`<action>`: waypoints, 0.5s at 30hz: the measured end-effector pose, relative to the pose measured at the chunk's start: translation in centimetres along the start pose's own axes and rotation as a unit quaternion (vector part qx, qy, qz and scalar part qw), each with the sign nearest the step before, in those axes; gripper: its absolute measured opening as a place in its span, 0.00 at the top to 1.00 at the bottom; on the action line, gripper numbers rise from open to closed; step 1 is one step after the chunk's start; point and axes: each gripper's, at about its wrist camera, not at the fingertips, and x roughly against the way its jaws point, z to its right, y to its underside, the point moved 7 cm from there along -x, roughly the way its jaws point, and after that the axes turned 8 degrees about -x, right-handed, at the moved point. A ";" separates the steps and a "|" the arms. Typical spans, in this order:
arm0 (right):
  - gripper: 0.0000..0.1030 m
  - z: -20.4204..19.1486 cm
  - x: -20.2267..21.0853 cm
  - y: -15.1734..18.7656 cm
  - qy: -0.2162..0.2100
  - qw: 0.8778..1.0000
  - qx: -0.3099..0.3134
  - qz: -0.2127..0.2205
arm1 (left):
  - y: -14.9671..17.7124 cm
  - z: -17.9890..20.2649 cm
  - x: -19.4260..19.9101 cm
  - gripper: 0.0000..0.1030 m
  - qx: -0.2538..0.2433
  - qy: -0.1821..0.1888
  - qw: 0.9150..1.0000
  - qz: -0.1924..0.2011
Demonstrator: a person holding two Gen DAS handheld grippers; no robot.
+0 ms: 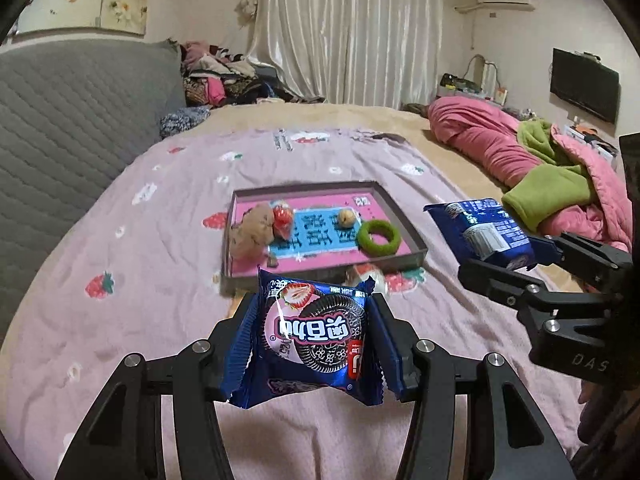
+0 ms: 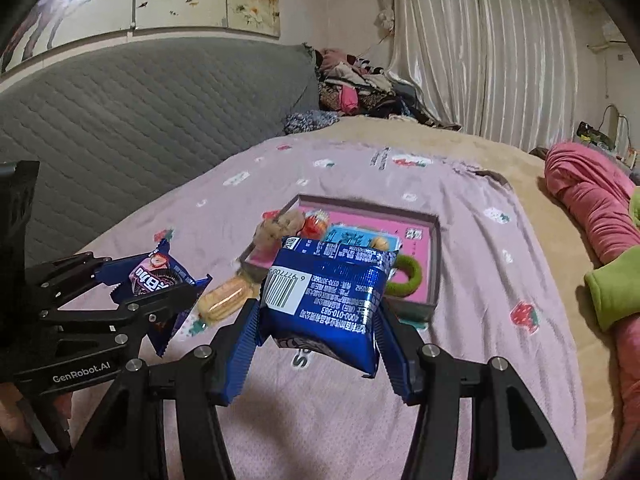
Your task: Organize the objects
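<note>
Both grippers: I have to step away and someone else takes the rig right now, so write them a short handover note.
Left gripper: shut on a blue cookie packet, picture side up, held above the bedspread.
Right gripper: shut on a second blue packet, barcode side up, also lifted.
Tray sits ahead on the bedspread. It already holds a brown plush, a red strawberry piece, a small round snack and a green ring.
Left to do, probably: place both packets in the tray, then the wrapped biscuit lying beside the tray's near edge.
</note>
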 end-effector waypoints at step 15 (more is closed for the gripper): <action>0.45 2.0 1.3 -6.1 0.025 0.999 -0.002 0.037 | -7.1 -1.3 -0.8 0.45 -0.024 -0.011 0.999 0.034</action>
